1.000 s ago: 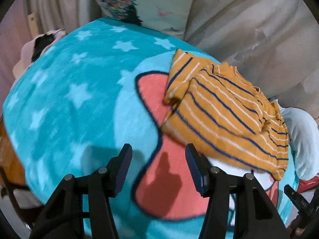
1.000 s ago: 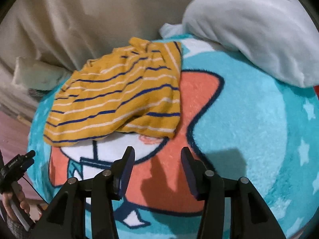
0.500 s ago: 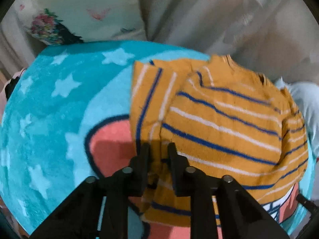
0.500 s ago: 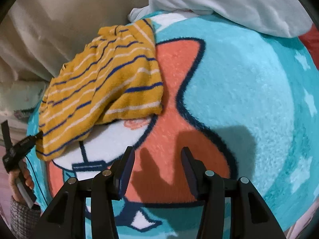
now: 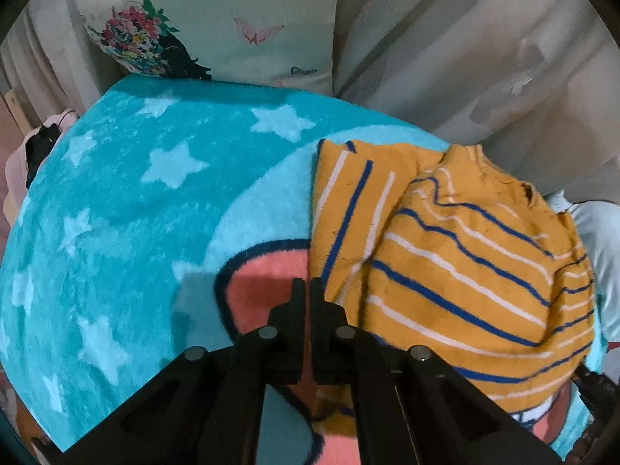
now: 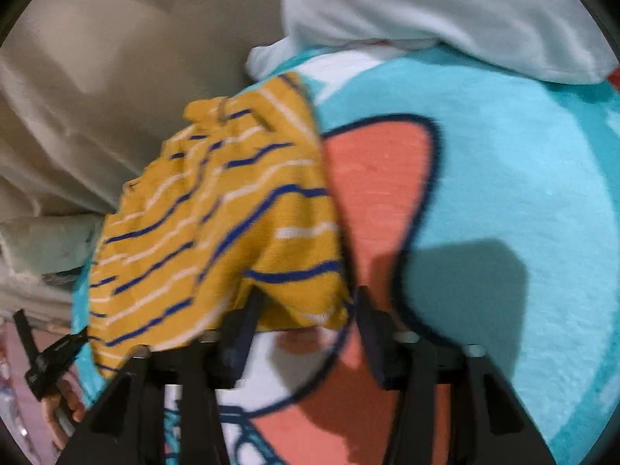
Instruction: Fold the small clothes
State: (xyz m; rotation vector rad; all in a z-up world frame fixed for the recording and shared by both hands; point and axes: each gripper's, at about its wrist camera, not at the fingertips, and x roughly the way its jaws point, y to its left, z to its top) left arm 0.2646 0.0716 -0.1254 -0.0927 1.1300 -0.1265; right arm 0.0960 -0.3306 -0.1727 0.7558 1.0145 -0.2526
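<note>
From your left wrist camera, your left claw sat at six o'clock with its jaws drawn fully together; whether they pinched the near edge of the yellow striped shirt could not be told, since the fabric's edge ran right beside and under the right-hand finger. The shirt lay rumpled from the centre out to four o'clock on the turquoise star blanket, its sleeve folded over toward twelve o'clock, part of it covering the coral patch outlined in dark blue. A floral pillow stood at eleven o'clock beyond the blanket, and beige fabric hung at one o'clock. From your right wrist camera, which was blurred, your right claw at six o'clock was closing, jaws still apart, with the shirt's lower corner lying between the fingers; the pads did not yet press on it. The shirt spread from the centre toward nine o'clock, touching the coral patch at its right edge. A pale blue cloth was heaped at one o'clock on the blanket. At eight o'clock your left hand showed, wrapped round the other gripper's black handle.
</note>
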